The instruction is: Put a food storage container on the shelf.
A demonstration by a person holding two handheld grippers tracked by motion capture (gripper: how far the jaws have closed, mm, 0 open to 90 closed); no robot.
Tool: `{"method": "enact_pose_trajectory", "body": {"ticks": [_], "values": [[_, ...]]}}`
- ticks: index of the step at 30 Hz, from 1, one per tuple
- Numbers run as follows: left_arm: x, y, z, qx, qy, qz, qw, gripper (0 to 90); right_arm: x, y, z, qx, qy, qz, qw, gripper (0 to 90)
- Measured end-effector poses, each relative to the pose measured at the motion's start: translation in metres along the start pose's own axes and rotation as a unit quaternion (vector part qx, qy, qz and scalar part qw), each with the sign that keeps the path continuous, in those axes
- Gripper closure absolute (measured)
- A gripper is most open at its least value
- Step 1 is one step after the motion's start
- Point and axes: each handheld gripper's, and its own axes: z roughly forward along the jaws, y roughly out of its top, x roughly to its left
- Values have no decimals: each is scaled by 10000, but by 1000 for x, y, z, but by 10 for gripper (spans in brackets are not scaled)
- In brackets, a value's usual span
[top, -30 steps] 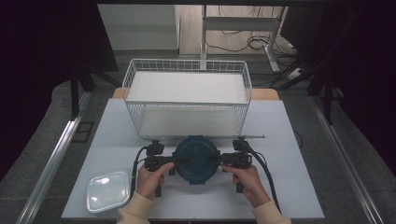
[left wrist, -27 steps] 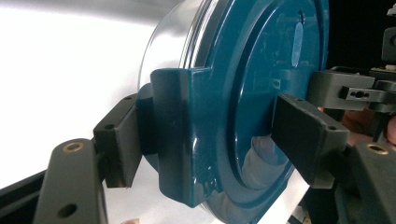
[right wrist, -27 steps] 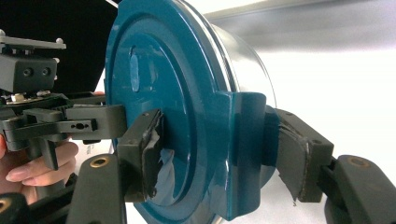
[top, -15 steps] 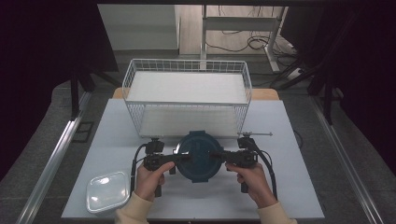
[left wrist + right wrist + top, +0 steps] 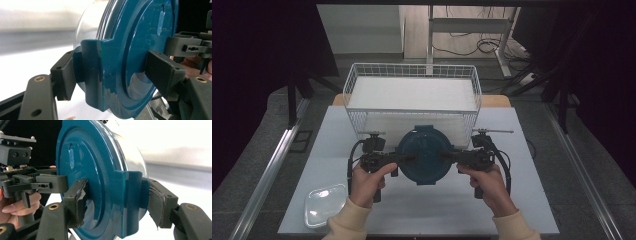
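High view has the round teal-lidded container [image 5: 424,155] held off the desk [image 5: 532,200] near its middle, just before the white wire basket [image 5: 412,70], so putting it down remains, while left gripper [image 5: 404,159] and right gripper [image 5: 446,157] each clamp part-open jaws on a side tab.

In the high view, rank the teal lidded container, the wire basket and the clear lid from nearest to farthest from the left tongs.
1. Teal container: clamped in the left tongs, at its left clip.
2. Wire basket: just beyond, toward the table's far side.
3. Clear lid: farthest, at the near left corner of the table, below the left hand.
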Motion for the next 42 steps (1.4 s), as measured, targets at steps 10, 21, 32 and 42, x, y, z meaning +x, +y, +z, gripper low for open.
{"method": "enact_pose_trajectory", "body": {"ticks": [10, 21, 32, 42], "values": [[-18, 24, -18, -143, 10, 232, 9996, 289, 19, 25, -16, -171, 36, -206, 9996, 378], [-29, 50, -32, -257, -58, 288, 9992, 289, 37, 57, -28, -285, 48, -426, 9987, 386], [-28, 70, -39, -258, -56, 313, 9992, 291, 41, 74, -26, -296, 86, -457, 9985, 389], [-29, 85, -45, -313, -22, 328, 9990, 295, 45, 93, -23, -300, 165, -527, 9980, 391]]}}
